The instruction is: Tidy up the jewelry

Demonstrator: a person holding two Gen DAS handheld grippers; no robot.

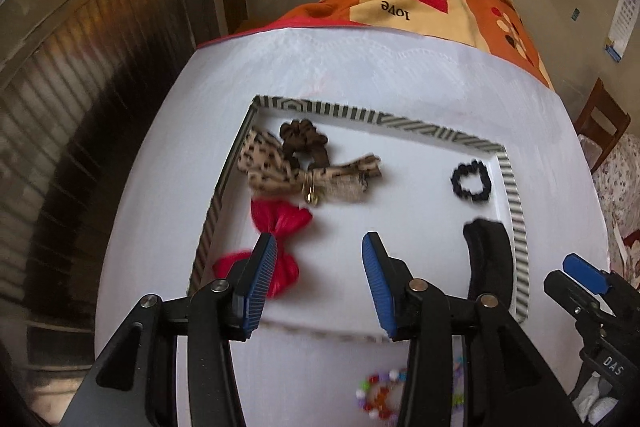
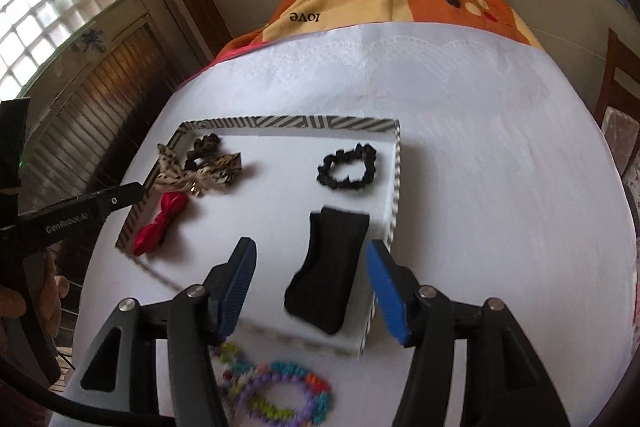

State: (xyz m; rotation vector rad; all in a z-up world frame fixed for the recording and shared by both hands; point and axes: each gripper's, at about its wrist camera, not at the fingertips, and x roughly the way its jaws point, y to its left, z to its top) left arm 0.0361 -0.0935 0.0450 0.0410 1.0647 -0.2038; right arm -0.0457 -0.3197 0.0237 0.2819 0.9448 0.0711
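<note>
Below, both grippers, left (image 1: 320, 281) and right (image 2: 310, 291), gape empty, partly hiding blurred, perhaps beaded bracelets (image 2: 288, 393).

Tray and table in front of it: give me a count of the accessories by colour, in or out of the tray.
Black, in tray: 2, the scrunchie and the wide band
Leopard-print, in tray: 2, scrunchie and bow
Red, in tray: 1, bow
Multicoloured bead bracelets, outside tray: 2
Total: 7
</note>
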